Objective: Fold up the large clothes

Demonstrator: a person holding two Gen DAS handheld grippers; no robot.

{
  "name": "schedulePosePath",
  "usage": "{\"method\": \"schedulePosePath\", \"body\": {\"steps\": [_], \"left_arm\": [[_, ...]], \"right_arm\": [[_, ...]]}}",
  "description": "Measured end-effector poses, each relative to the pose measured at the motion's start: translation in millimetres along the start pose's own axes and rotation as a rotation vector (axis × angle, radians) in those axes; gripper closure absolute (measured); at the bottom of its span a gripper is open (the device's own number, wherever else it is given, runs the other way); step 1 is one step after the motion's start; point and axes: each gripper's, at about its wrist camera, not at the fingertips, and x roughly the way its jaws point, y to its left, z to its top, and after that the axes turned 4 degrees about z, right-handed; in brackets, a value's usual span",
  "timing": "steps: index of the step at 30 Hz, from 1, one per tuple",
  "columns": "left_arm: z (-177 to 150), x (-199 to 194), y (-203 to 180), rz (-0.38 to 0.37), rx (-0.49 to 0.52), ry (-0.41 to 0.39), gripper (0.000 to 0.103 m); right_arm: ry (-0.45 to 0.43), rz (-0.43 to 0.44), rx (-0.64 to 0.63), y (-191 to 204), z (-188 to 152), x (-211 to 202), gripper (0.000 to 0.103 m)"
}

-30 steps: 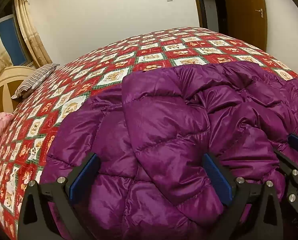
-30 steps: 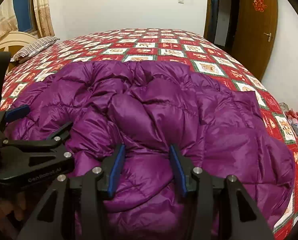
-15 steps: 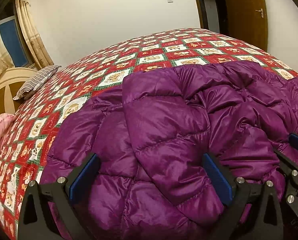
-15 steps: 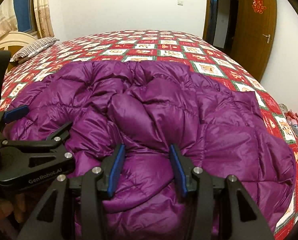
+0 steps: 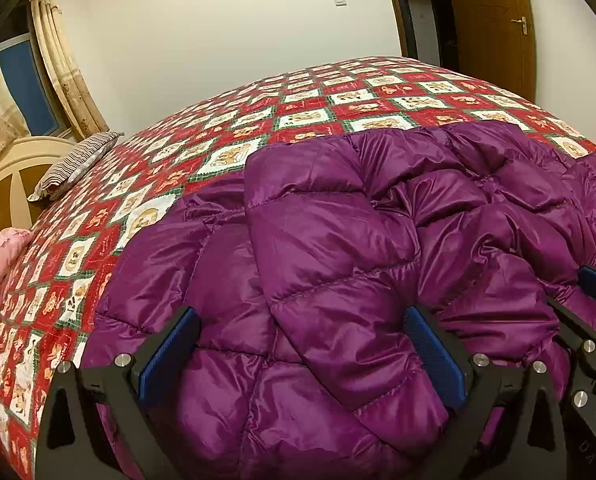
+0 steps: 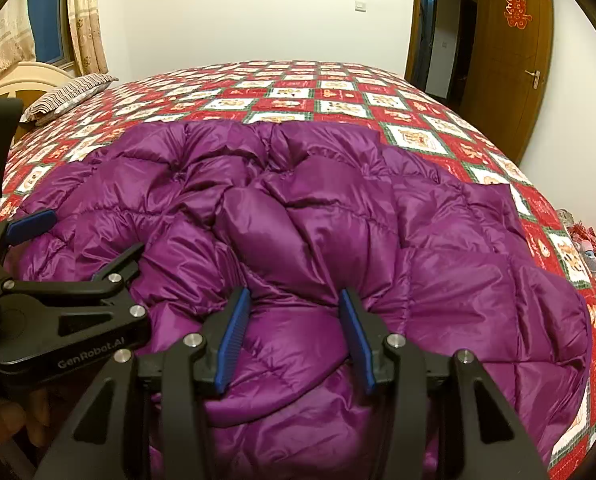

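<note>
We see a white wall (image 6: pixel 258 8), a brown wooden door (image 6: pixel 509 60), curtains (image 6: pixel 86 20) and a bed (image 6: pixel 337 92) under a red patchwork cover.

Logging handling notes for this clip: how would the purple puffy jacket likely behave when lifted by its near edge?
The purple jacket looks floppy: it already lies in soft folds. Its puffed quilting suggests it is light for its bulk. The shiny shell may slip between pads.

A: We see a glossy purple quilted jacket (image 5: pixel 337 264) on a red, white and green checked bedspread (image 5: pixel 226 136).

B: We note a grey-striped pillow (image 6: pixel 68 94) and blue gripper pads (image 6: pixel 234 340).
</note>
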Motion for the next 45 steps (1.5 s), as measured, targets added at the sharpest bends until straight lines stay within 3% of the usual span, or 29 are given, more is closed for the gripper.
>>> {"method": "schedulePosePath", "body": {"steps": [10,14,18,25,29,37,38,39,40,41,42,43,45], "left_arm": [[10,-8,12,-0.006,0.009,0.036,0.001],[4,-64,52,-0.043,-0.026,-0.035,0.001],[-49,-124,102,-0.063,-0.010,-0.055,0.001],[-166,-175,146,-0.032,-0.014,0.039,0.001],[-203,-178,147,-0.047,-0.056,0.088,0.001],[-235,-179,137,-0.132,-0.110,0.141,0.001],[-237,-182,133,-0.150,-0.113,0.141,0.005],[-240,-184,132,-0.188,-0.115,0.139,0.025],[-242,-189,132,-0.232,-0.116,0.119,0.037],[-243,-196,129,-0.240,-0.106,0.100,0.074],[-241,-202,126,-0.277,-0.079,0.086,0.093],[-239,-208,125,-0.283,-0.062,0.069,0.094],[-233,-223,129,-0.275,-0.038,0.008,0.097]], "right_arm": [[0.005,0.014,0.006,-4,2,-1,0.052],[0.014,0.059,0.051,-24,1,-48,0.033],[0.030,0.068,0.051,-43,-34,-107,0.029],[0.090,0.025,0.129,-84,-143,-187,0.028],[0.084,0.032,0.240,-91,-185,-215,0.028],[0.132,0.042,0.249,-73,-224,-221,0.032],[0.137,0.052,0.269,-75,-230,-218,0.034],[0.132,0.055,0.289,-77,-235,-216,0.038],[0.122,0.046,0.292,-76,-240,-218,0.040],[0.121,0.038,0.280,-75,-239,-218,0.051],[0.120,0.054,0.274,-72,-240,-221,0.080],[0.113,0.101,0.283,-71,-239,-225,0.095],[0.087,0.148,0.283,-70,-234,-236,0.095]]}}
